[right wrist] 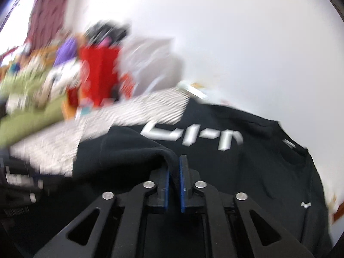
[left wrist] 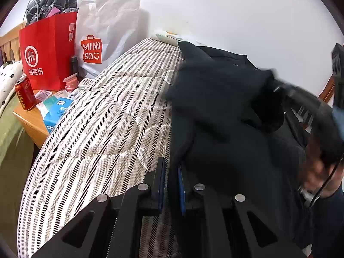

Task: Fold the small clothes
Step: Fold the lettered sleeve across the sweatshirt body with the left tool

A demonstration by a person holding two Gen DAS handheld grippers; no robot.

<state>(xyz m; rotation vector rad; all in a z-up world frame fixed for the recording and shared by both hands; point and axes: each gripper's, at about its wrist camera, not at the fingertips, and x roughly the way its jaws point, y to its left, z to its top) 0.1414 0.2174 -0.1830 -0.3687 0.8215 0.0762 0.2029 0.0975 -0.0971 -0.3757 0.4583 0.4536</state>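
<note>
Black garment (left wrist: 225, 116) with pale lettering (right wrist: 191, 136) across it, lying on a bed whose striped quilt (left wrist: 103, 116) fills the left of the left wrist view. Left gripper (left wrist: 172, 169): jaws drawn narrow, clamped on the garment's near left edge, cloth pinched between the blue pads (left wrist: 161, 185). Right gripper (right wrist: 174, 167): jaws likewise narrow, closed on a raised fold of the same garment, which bunches over the left finger; this view is smeared by motion. From the left wrist, the right gripper (left wrist: 301, 101) appears blurred over the garment's far right side, with the person's hand (left wrist: 318, 176) behind it. Beside the bed, a wooden bedside counter (left wrist: 32, 122) carries a red can (left wrist: 24, 92), a red paper bag (left wrist: 47, 51), a white Miniso bag (left wrist: 103, 32) and a blue box (left wrist: 57, 111).
</note>
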